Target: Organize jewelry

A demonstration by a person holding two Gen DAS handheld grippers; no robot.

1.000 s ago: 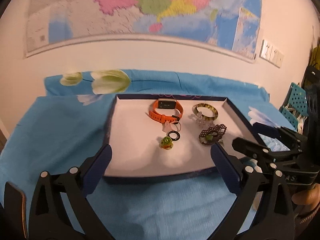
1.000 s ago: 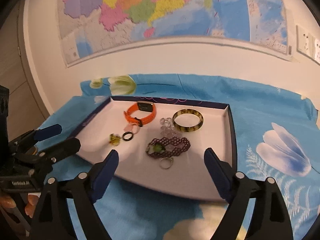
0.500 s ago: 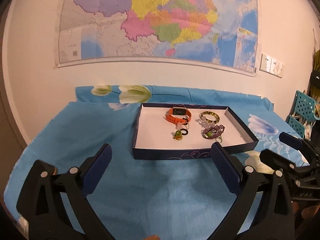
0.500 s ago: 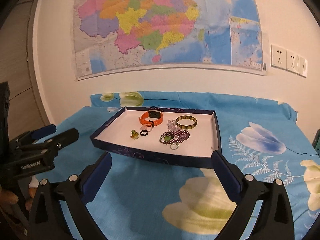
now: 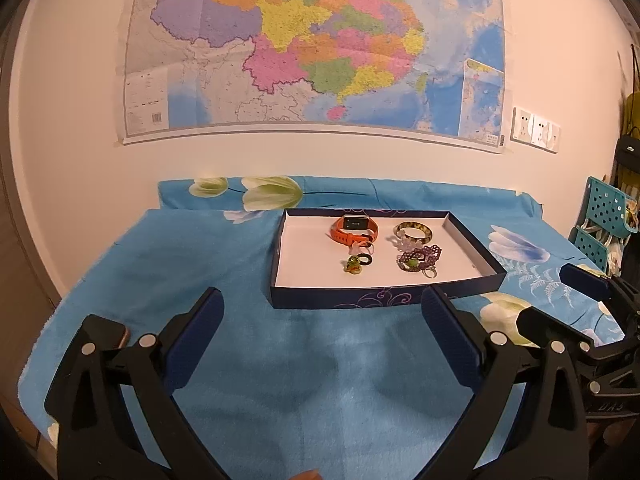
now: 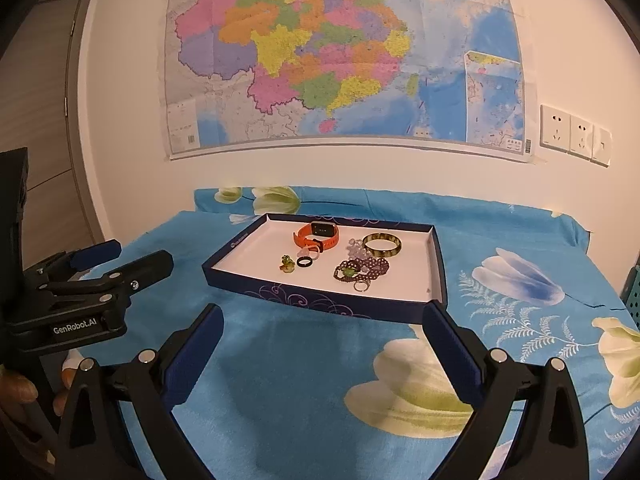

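Note:
A dark blue tray (image 5: 384, 297) (image 6: 320, 305) with a white floor lies on the blue flowered cloth. In it lie an orange watch (image 5: 354, 230) (image 6: 317, 235), a green-and-brown bangle (image 5: 413, 230) (image 6: 382, 245), a purple bead bracelet (image 5: 420, 256) (image 6: 362, 269), a black ring (image 5: 364, 259) (image 6: 303, 262), a green charm (image 5: 353, 265) (image 6: 287, 265) and a silver ring (image 6: 360, 286). My left gripper (image 5: 322, 320) (image 6: 124, 256) is open, well short of the tray's front wall. My right gripper (image 6: 320, 334) (image 5: 560, 292) is open too, nothing between its fingers.
The cloth-covered table (image 5: 180, 256) stands against a white wall with a large map (image 5: 312, 44). Wall sockets (image 6: 574, 136) are at the right. A teal perforated rack (image 5: 604, 216) stands off the table's right end. A door (image 6: 36, 120) is at the left.
Both grippers have pulled back from the tray and tilted up, so the tray looks smaller and farther and more of the wall map shows. The jewelry has not moved.

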